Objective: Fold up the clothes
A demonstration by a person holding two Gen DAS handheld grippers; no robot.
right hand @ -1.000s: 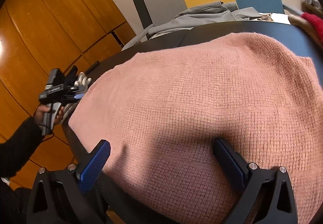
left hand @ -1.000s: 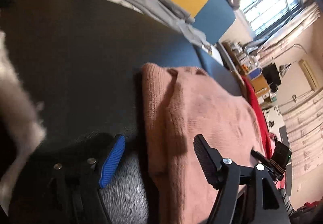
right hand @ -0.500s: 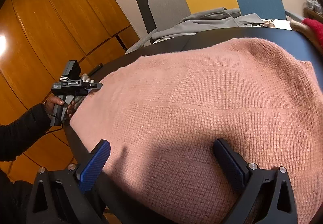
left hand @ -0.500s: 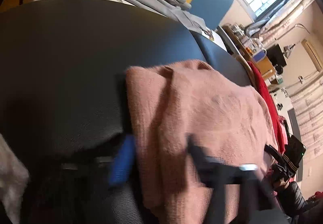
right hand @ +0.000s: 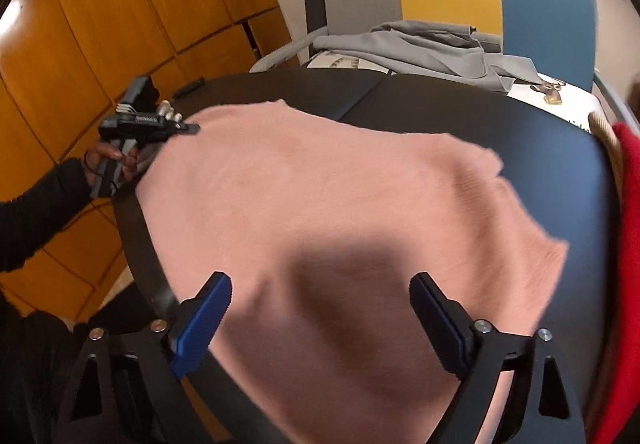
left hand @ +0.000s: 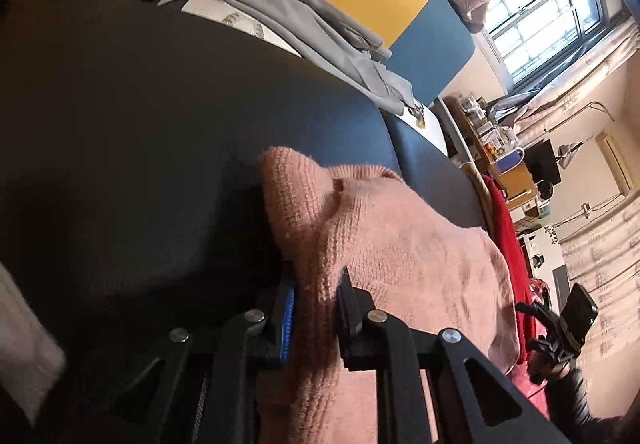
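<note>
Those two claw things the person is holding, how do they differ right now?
The left gripper is shut, pinching the edge of the pink sweater; the right gripper is open, gripping nothing. The left works at the sweater's far corner; the right sits over its near edge. Both have one blue and one black finger.

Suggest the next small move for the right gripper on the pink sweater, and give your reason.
Probably lower the right gripper and close it on the near edge of the pink sweater. It is open above the knit, gripping nothing, while the left gripper is shut on the sweater's edge at the far side. With both edges held, the sweater could be lifted into a fold on the dark table.
</note>
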